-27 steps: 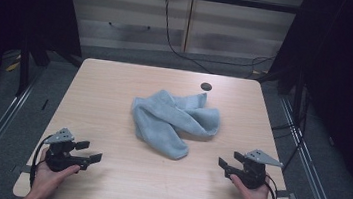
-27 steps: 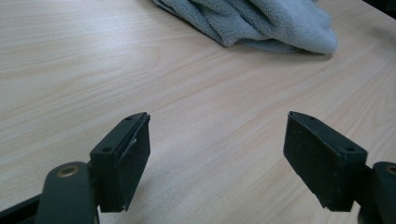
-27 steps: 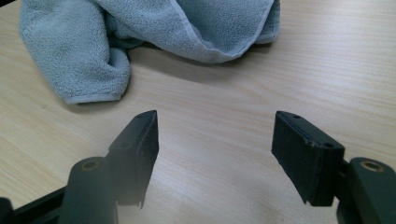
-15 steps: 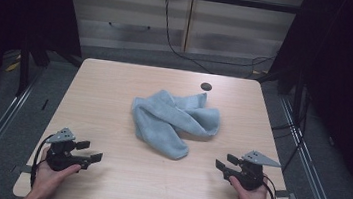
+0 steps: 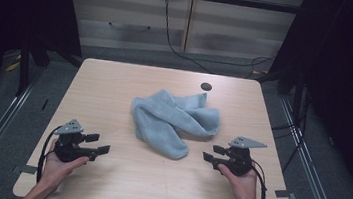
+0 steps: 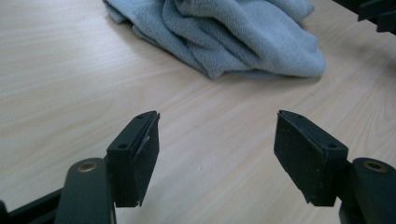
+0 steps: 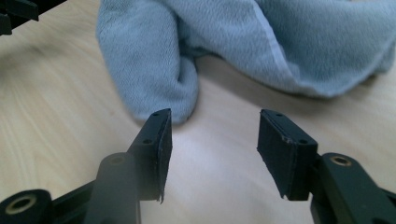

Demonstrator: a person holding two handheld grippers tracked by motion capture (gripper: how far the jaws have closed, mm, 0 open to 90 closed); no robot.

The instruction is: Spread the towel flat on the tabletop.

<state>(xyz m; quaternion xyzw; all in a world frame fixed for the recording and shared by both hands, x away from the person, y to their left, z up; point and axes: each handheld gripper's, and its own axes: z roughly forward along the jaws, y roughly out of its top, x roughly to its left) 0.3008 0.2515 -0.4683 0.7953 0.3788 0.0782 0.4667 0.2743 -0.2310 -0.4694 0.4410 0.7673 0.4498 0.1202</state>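
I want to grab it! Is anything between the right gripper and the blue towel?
No. Only bare table lies between the open right gripper and the towel, plain in the right gripper view.

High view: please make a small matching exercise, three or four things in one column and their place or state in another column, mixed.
Things:
1. towel
2. left gripper
3. right gripper
4. dark round hole

Places or states:
A. far part of the table, beyond the cloth
B. crumpled at the middle
C. open, near the towel's closest corner
D. open, at the near left

Pairs: 1-B, 2-D, 3-C, 4-A
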